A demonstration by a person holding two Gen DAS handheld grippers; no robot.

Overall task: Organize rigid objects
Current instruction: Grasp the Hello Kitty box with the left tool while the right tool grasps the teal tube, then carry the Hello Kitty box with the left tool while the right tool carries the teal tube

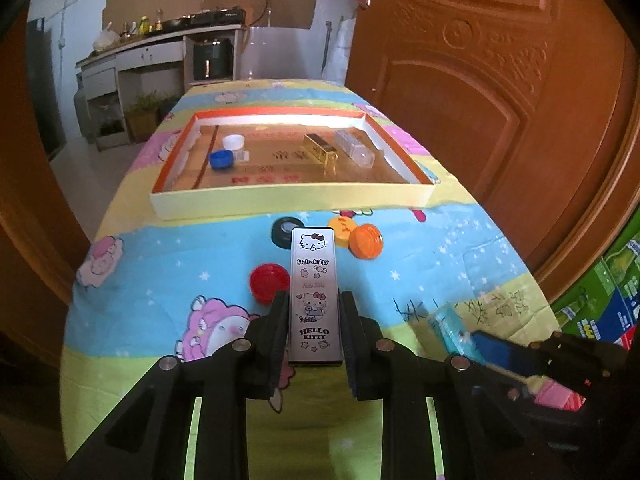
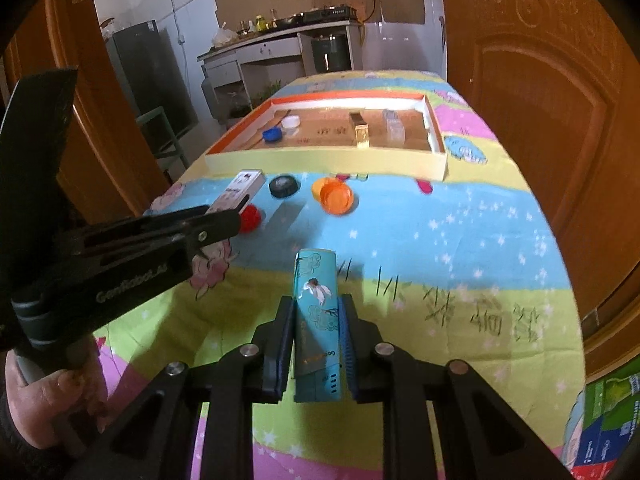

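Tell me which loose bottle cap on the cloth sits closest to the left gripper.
The red cap, just left of the left gripper; the black, yellow and orange caps lie farther ahead.

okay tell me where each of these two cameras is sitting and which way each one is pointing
Left wrist: on the left gripper, facing along the table to the tray; fingers grip the Hello Kitty box.
Right wrist: on the right gripper, same heading; fingers grip the teal box; left hand visible.
Shared: tray, orange cap.
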